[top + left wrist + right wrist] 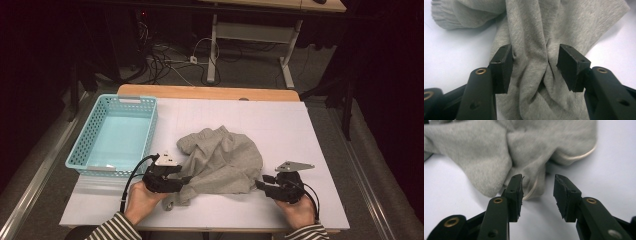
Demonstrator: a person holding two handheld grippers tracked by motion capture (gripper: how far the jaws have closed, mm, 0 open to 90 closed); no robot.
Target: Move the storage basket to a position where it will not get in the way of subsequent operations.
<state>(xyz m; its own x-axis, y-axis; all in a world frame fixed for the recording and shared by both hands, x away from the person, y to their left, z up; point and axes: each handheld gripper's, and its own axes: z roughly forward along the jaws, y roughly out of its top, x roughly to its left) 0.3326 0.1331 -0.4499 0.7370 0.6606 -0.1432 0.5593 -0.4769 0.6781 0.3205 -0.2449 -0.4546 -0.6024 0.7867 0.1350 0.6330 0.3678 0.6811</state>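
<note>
Left claw (186, 179) and right claw (259, 185) both gape, aimed toward each other.

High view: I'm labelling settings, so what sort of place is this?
Probably a lab or workshop recording station: a white-covered table, tangled cables on the floor, and another desk behind.

Dim rm, grey floor (250, 70) w/ cables (165, 62), desk (250, 30) behind.

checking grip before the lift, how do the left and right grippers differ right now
The left gripper has a bunched fold of the grey shirt between its open jaws; the right gripper has only a hemmed edge at one jaw, its gap mostly over bare table. Both are open at the shirt's near edge.
</note>
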